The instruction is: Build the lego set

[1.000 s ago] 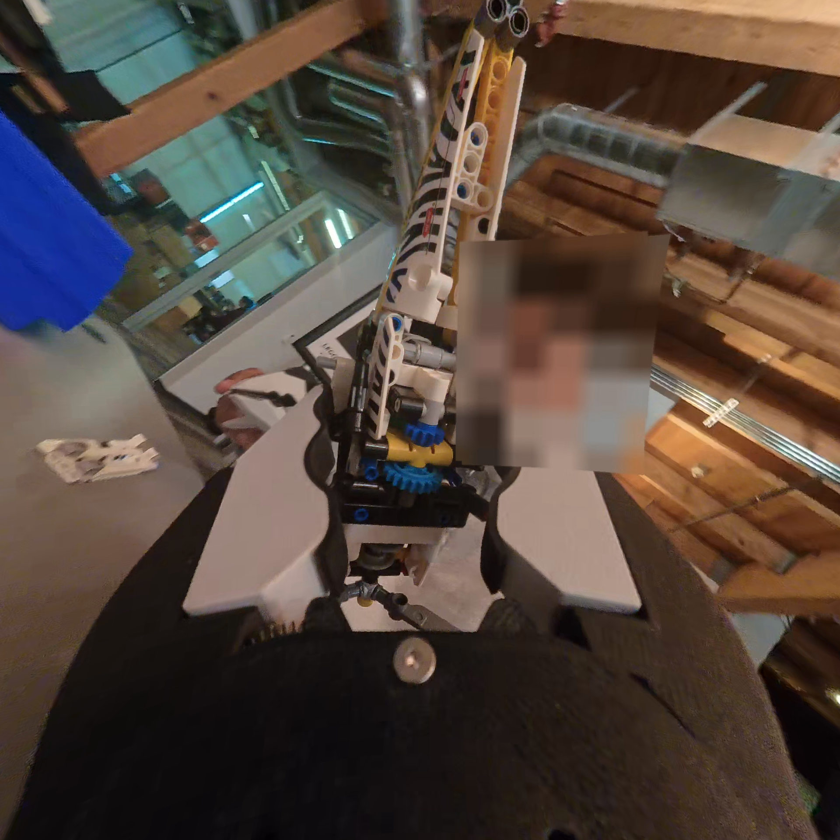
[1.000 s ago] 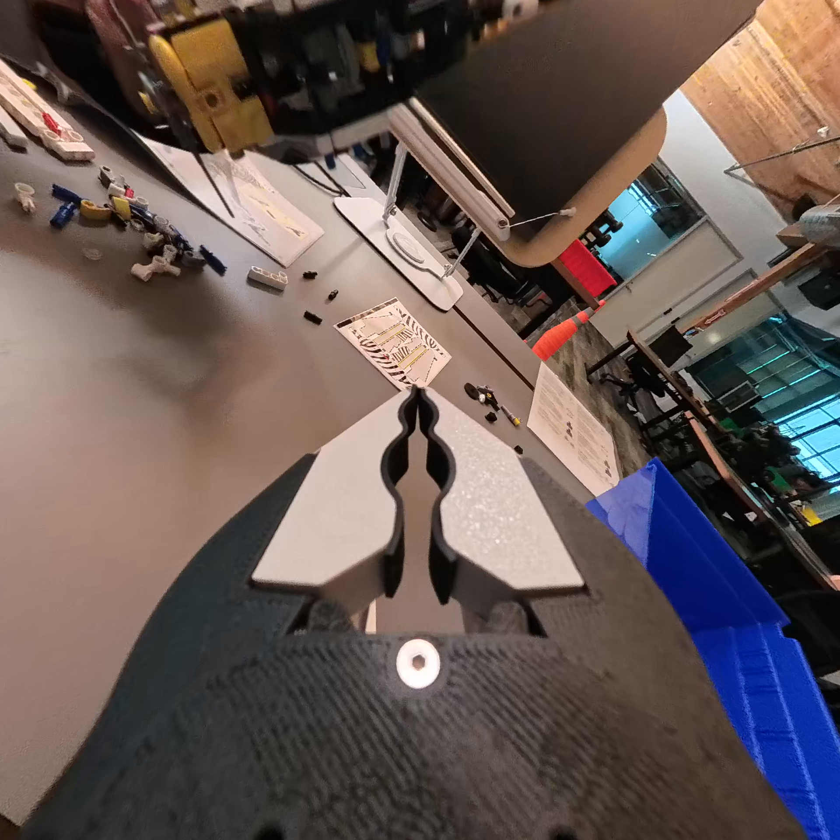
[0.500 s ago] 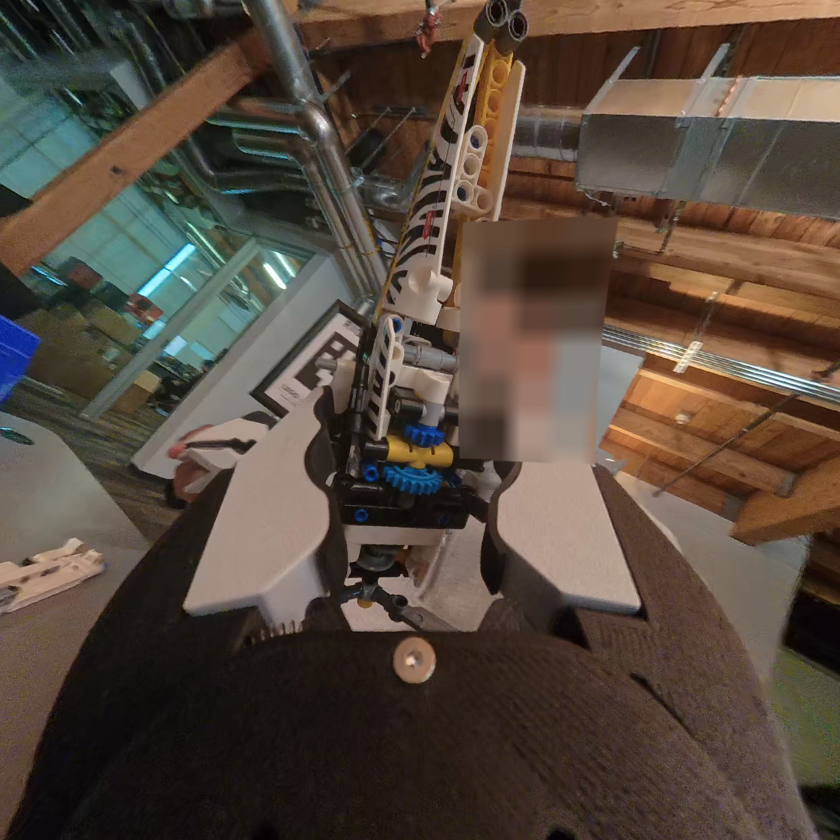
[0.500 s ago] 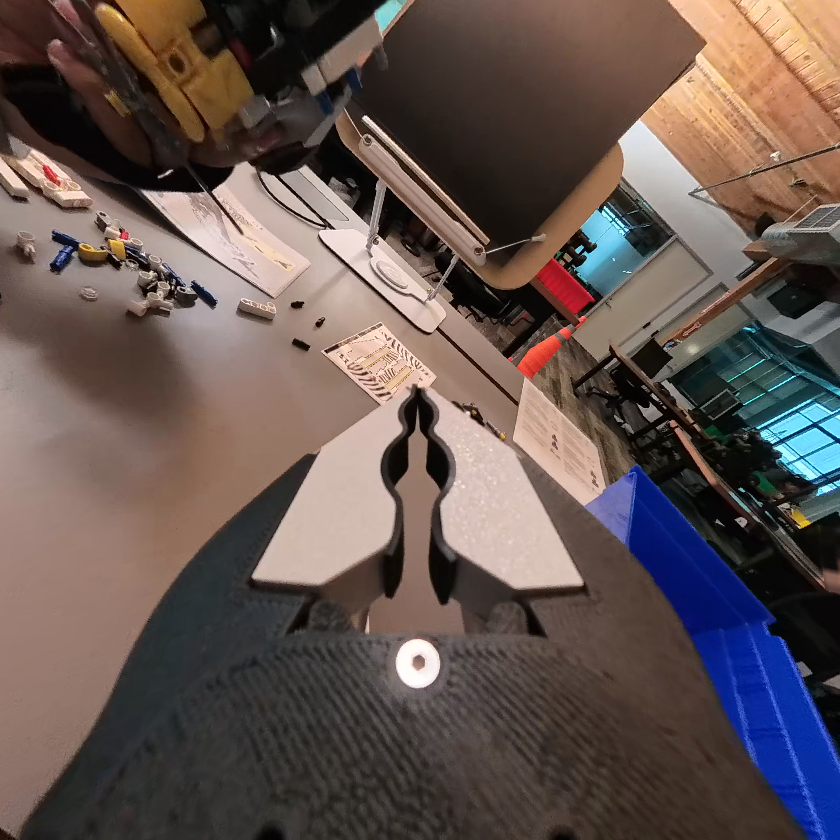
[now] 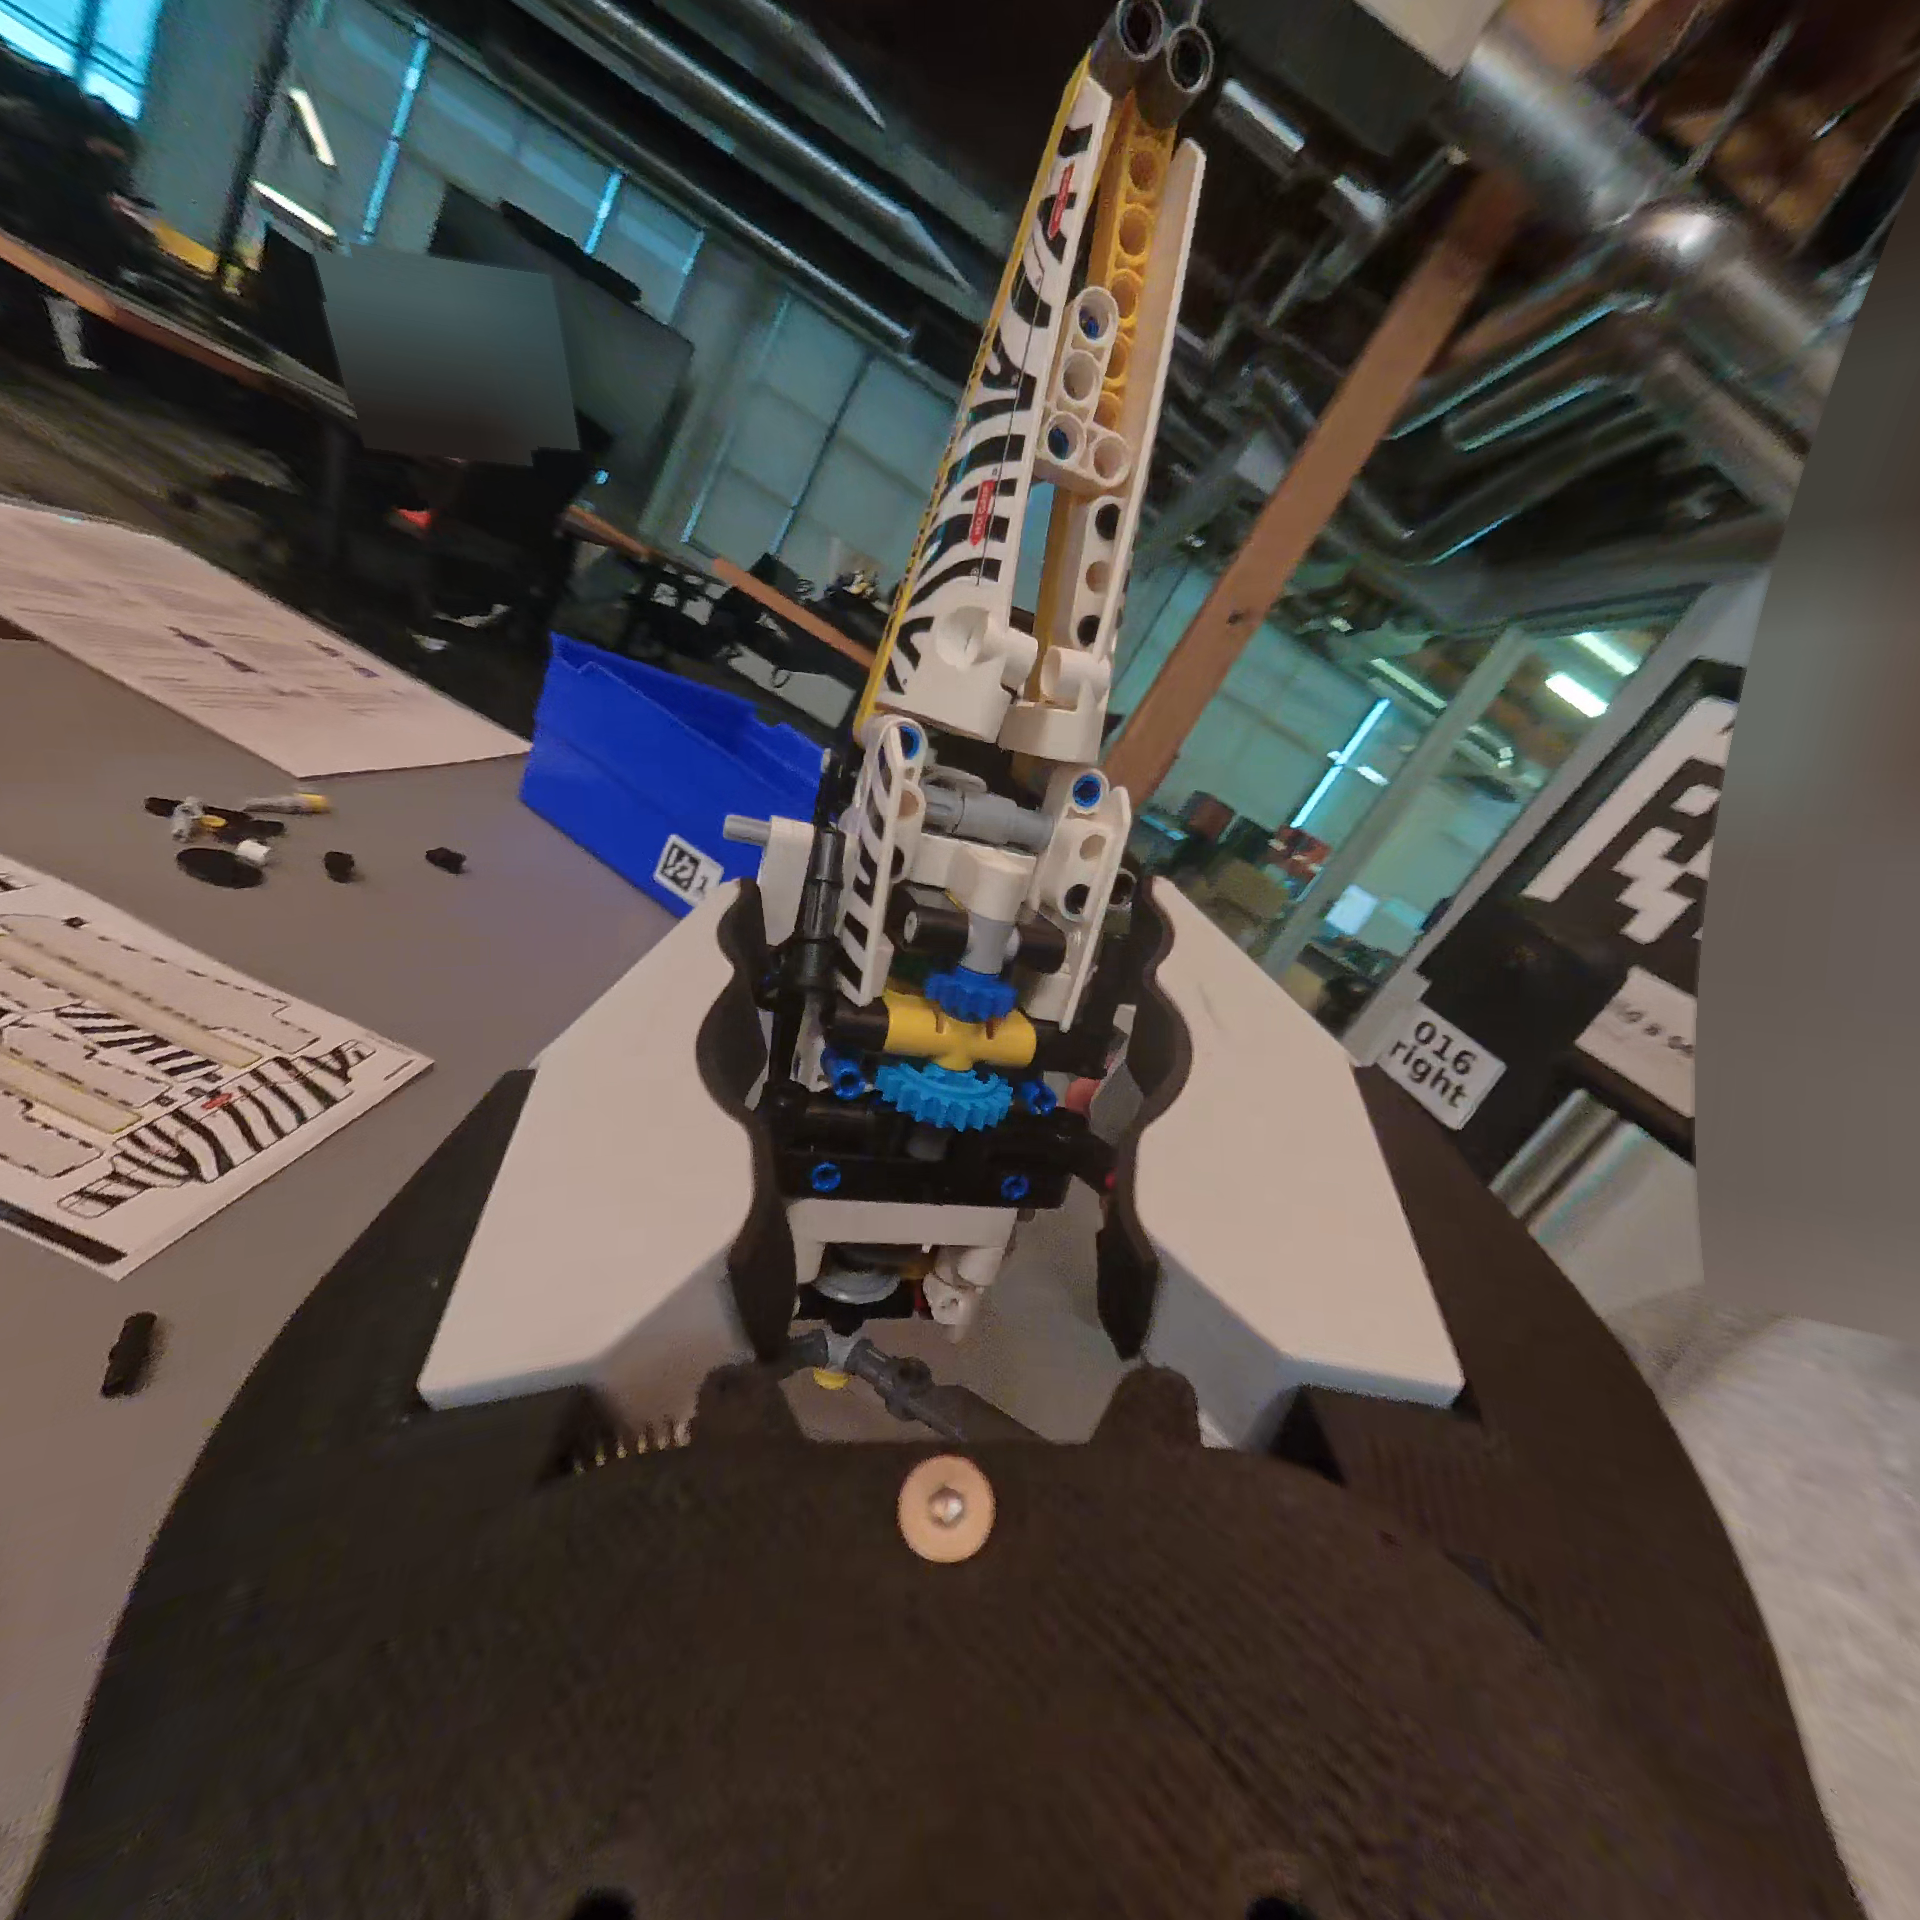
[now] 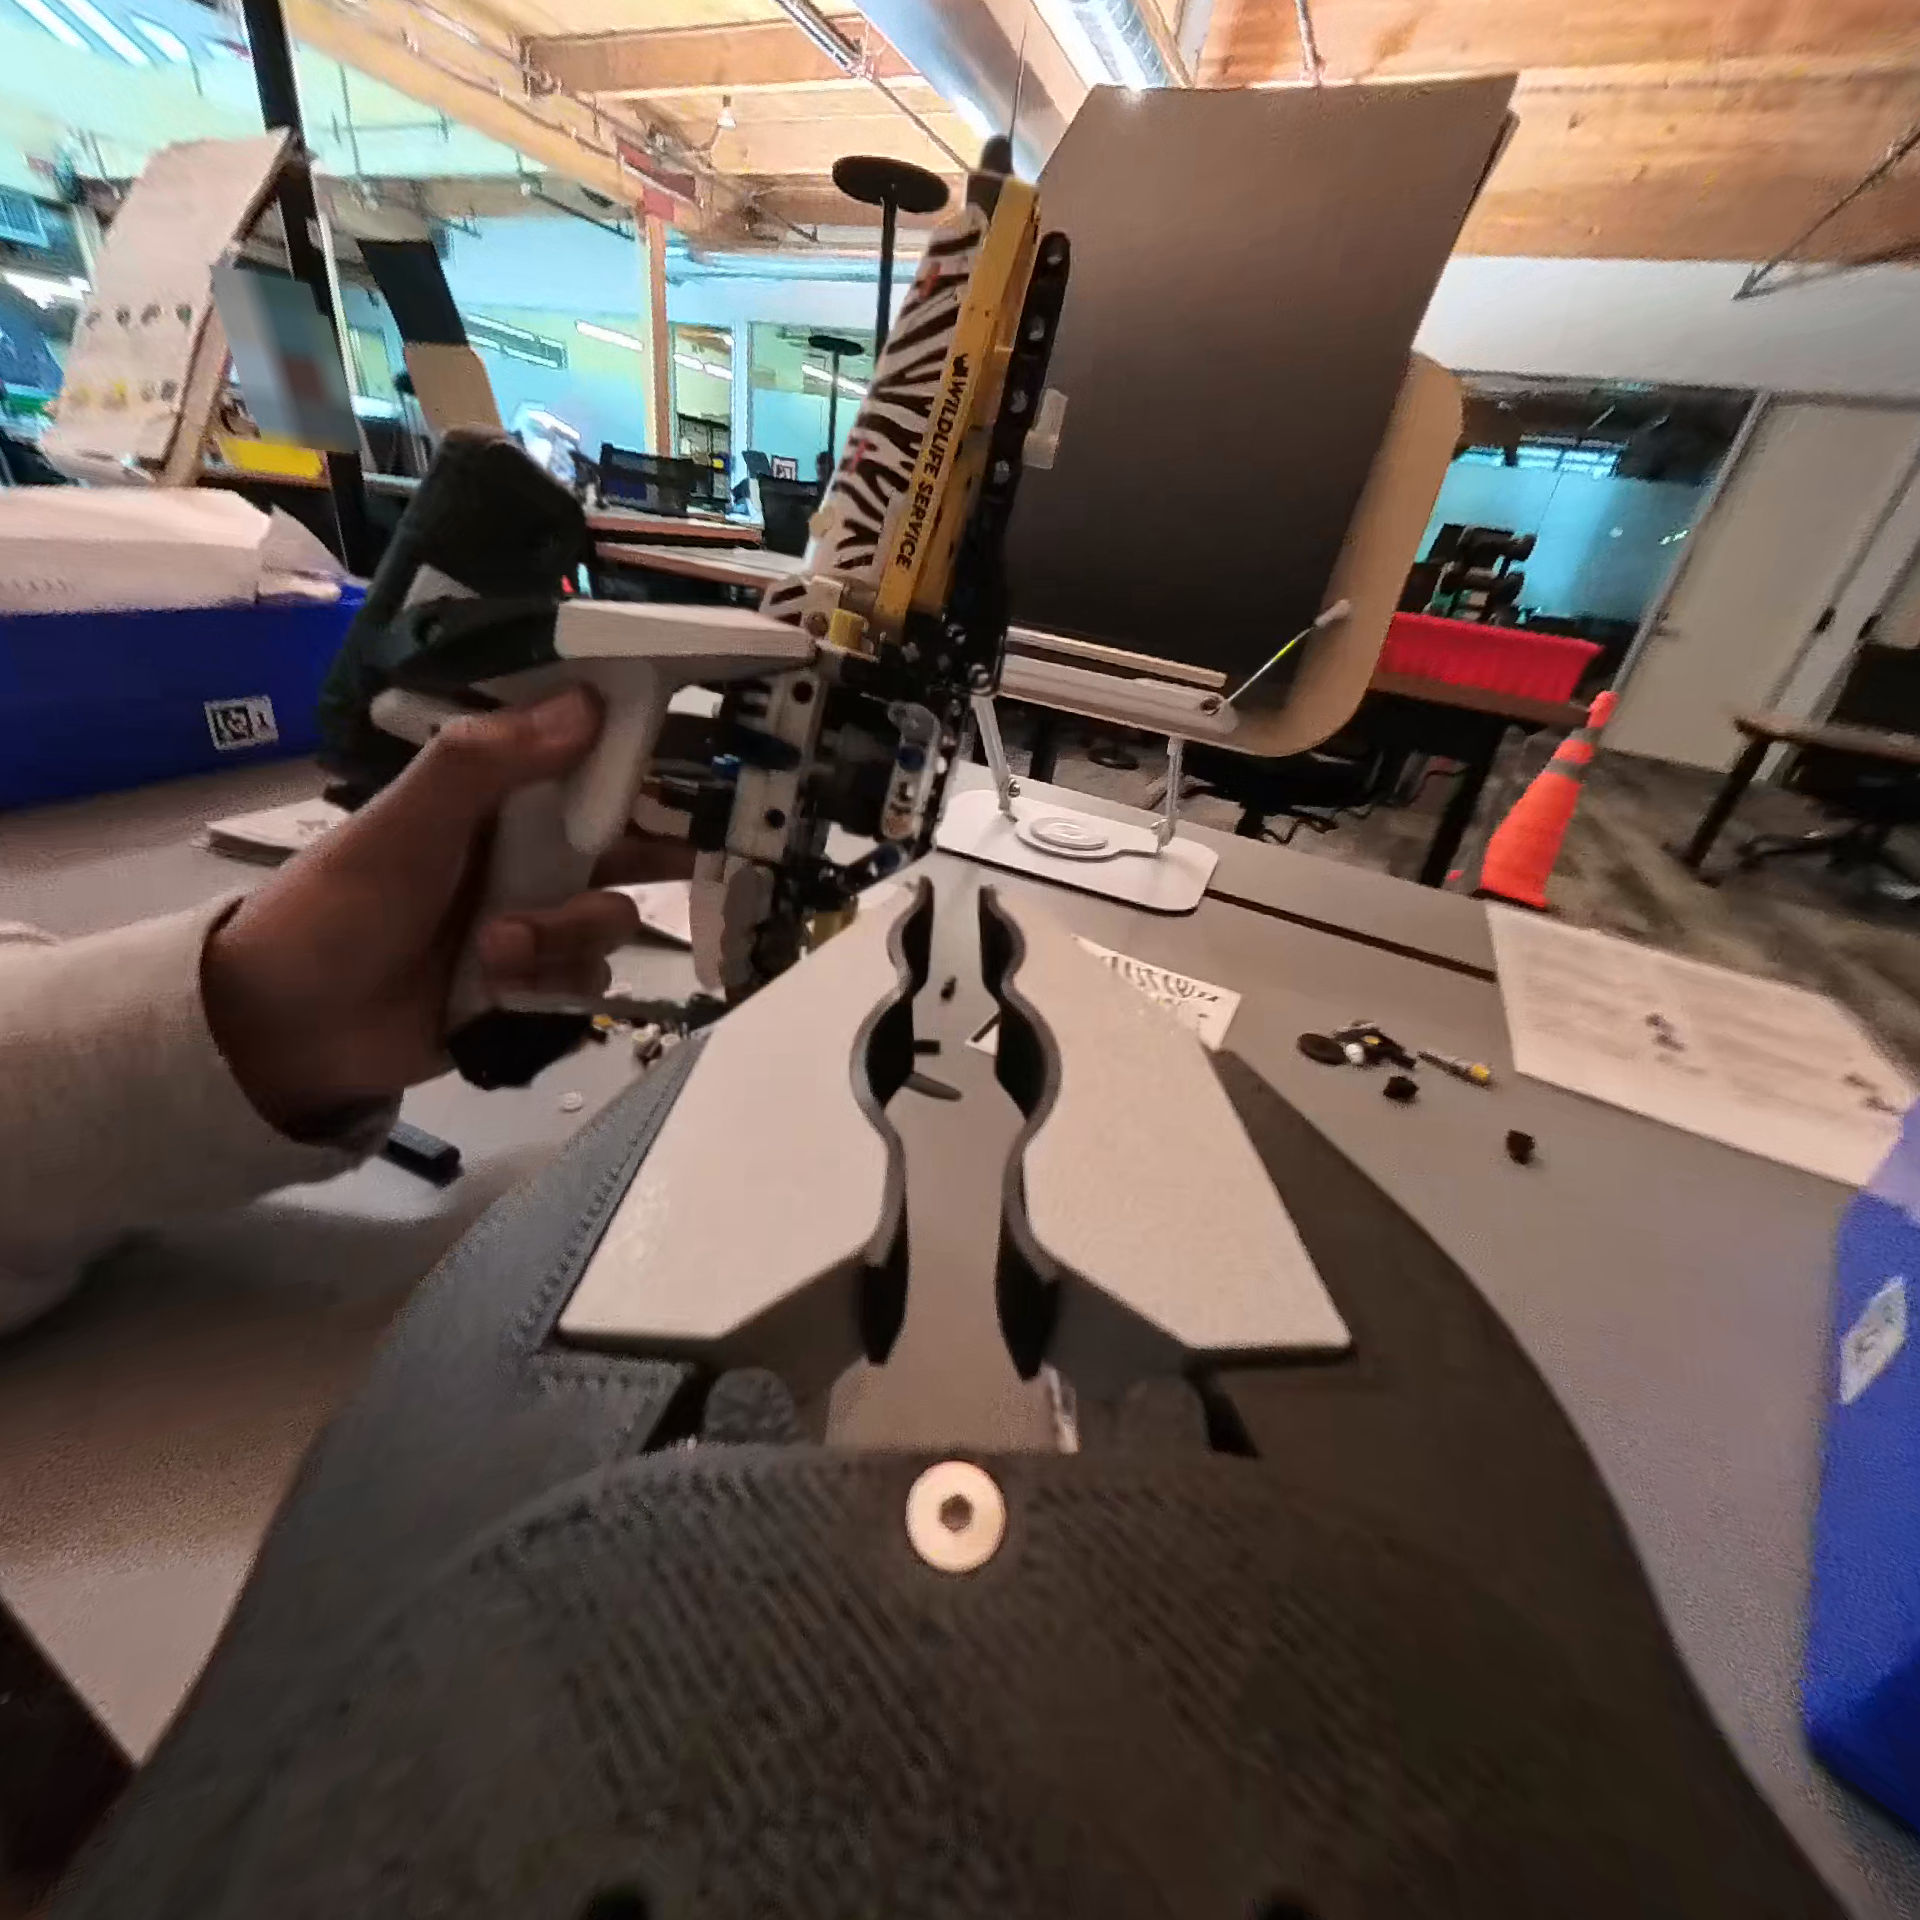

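Note:
My left gripper (image 5: 948, 904) is shut on the base of the lego model (image 5: 1039, 468), a black, white and yellow technic build with blue gears and a zebra-striped boom that points up. Both pads press on its black frame. The right wrist view shows the same grasp: a hand holds the left gripper (image 6: 821, 665) with the model (image 6: 914, 468) upright above the grey table (image 6: 1558, 1299). My right gripper (image 6: 954, 904) hovers just in front of the model's lower end. Its fingers stand slightly apart, with only the table showing between them.
A sticker sheet (image 5: 156, 1070) and a paper sheet (image 6: 1662, 1039) lie on the table, with small loose parts (image 6: 1371, 1049) between them. Blue bins stand at the edges (image 5: 644, 748) (image 6: 1870, 1455). A dark screen on a stand (image 6: 1226, 416) is behind the model. Some 7 cm of space lies between my two pairs of fingers.
The left gripper swung down from facing the ceiling toward the table, keeping the model in its grasp. The right gripper turned toward the model, and its shut fingers parted a little.

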Motion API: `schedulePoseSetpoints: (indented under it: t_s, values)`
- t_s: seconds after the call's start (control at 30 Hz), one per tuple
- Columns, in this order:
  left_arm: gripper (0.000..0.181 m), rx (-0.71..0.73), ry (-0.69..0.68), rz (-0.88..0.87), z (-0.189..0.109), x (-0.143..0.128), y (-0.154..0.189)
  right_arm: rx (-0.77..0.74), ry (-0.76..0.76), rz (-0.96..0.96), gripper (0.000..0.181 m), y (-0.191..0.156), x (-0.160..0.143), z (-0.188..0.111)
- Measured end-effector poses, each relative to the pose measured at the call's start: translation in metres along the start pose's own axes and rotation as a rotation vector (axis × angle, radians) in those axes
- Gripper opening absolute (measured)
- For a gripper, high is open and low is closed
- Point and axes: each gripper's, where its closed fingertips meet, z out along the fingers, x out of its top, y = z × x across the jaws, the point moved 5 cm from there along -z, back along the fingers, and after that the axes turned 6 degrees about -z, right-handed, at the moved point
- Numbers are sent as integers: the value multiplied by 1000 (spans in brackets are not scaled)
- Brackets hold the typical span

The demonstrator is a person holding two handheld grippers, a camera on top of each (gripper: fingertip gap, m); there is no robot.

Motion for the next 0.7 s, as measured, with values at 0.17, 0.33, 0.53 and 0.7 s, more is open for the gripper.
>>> schedulePoseSetpoints:
  t_s: [0.17, 0.33, 0.53, 0.7]
  values:
    - [69, 112, -14, 115, 10, -15, 7, -14, -4, 50, 10, 1, -8, 4]
    - [68, 136, -11, 159, 17, -26, 13, -11, 15, 121, 10, 3, -15, 6]
    - [68, 151, -42, 215, 23, -36, 18, -26, 45, 159, 7, 6, -18, 5]
    - [68, 138, -41, 181, 23, -38, 14, -7, 39, 165, 3, 5, -20, 6]
